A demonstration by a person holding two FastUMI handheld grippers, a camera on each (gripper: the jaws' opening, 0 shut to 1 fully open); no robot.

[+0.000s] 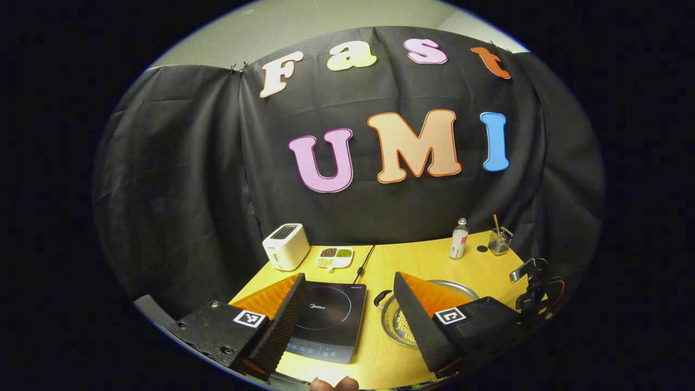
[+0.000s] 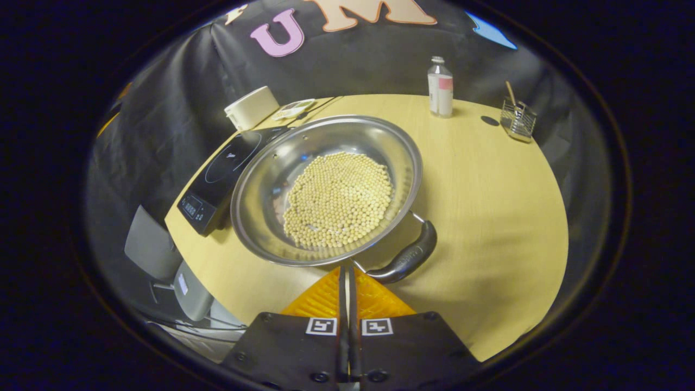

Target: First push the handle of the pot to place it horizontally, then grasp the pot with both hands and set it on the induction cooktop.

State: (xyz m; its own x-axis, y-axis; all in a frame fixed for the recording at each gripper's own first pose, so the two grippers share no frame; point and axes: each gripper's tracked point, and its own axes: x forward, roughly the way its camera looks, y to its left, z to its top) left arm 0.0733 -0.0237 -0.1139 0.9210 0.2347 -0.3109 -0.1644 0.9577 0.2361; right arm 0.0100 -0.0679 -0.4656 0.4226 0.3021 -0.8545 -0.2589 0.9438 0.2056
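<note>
- I keep my right hand-held gripper pressed together with nothing between its fingers; a narrow tip suits a push, and it points at the pot's near handle.
- The pot, holding pale beans, sits on the desk, just beside the induction cooktop.
- My left hand-held gripper is spread wide above the pot, ready for the two-handed lift.
</note>
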